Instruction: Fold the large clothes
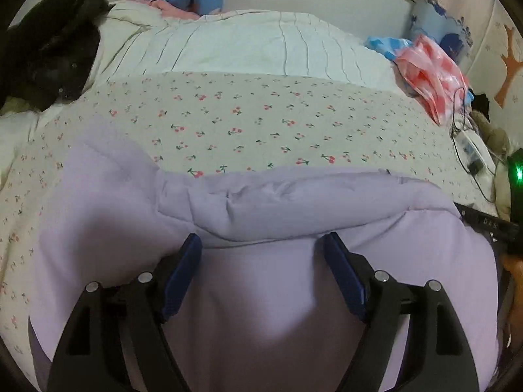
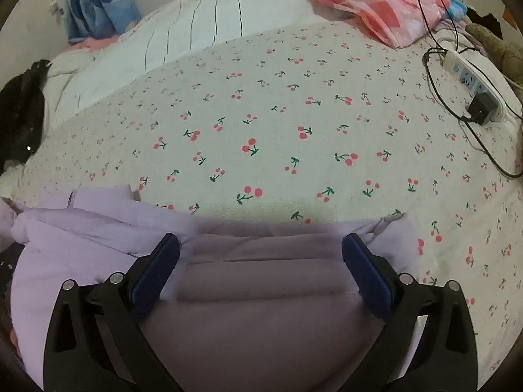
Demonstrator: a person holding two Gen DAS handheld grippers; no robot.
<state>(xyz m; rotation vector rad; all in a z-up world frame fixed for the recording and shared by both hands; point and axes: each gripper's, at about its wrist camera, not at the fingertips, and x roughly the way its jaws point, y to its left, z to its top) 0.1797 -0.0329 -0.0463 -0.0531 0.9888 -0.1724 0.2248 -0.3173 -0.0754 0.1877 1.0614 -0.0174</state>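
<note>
Jacket on cherry-print sheet.

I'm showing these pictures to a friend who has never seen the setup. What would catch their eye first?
First, the puffy lilac jacket bunched at the near edge of the bed, with the left gripper and right gripper over it, jaws wide apart. Next, the cherry-print sheet spreading beyond it. Then the pink plastic bag at the far right, by a white power strip.
</note>
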